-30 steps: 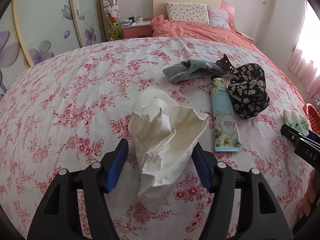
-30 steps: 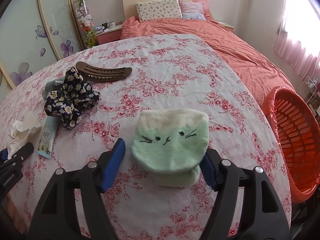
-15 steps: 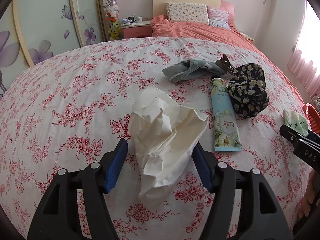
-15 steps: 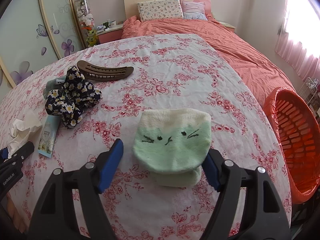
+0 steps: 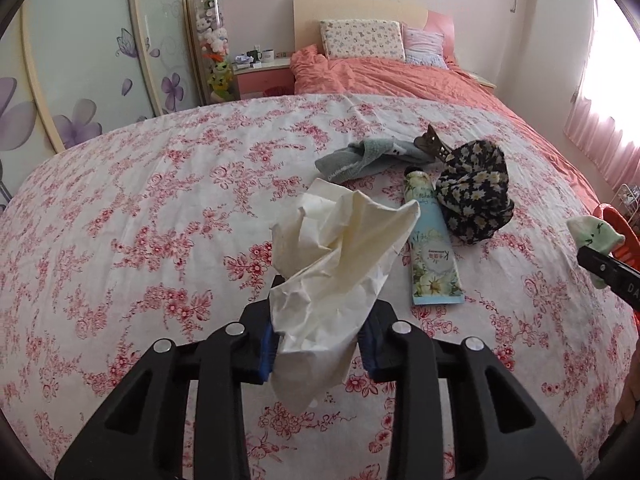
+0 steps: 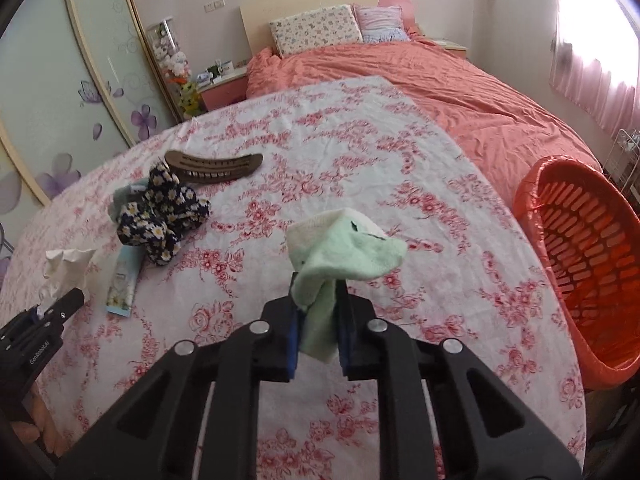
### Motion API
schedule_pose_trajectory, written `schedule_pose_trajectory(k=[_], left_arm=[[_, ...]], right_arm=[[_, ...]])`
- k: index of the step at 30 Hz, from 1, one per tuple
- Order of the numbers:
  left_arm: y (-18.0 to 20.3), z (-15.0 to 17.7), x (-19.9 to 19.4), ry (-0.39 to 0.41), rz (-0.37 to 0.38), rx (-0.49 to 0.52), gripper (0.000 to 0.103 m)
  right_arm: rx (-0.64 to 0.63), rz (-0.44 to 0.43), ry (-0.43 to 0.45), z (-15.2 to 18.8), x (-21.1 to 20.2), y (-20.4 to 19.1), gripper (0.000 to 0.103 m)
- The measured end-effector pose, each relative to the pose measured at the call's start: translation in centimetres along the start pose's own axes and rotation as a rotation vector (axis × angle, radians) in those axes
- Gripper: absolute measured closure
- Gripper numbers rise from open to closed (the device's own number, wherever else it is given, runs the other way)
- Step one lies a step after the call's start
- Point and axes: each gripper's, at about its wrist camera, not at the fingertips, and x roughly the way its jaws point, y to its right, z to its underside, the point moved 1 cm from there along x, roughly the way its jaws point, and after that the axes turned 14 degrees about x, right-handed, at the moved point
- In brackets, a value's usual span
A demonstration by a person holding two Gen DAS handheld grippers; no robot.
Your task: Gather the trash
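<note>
White crumpled tissue (image 5: 336,276) is pinched tight in the left gripper (image 5: 320,340), lifted above the flowery sheet (image 5: 140,220). Beside it, the right gripper (image 6: 320,344) squeezes a little green sock (image 6: 340,256), also off the sheet. An orange basket (image 6: 592,264) sits just past the bed's right edge.

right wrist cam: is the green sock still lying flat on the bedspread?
No. The right claw is shut on the green sock, which hangs lifted above the floral bedspread.
</note>
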Motion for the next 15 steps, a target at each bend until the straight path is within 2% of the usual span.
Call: schedule_pose_trajectory(k=[9, 15], left_arm=[[0.8, -1.4, -3.3, 0.049, -0.005, 0.0, 0.07], [3.3, -3.1, -5.2, 0.084, 0.055, 0.002, 0.07]], right_arm=[[0.016, -0.05, 0.073, -0.8, -4.6, 1.3, 0.087], [0.035, -0.065, 0.124, -1.5, -7.7, 2.9, 0.087]])
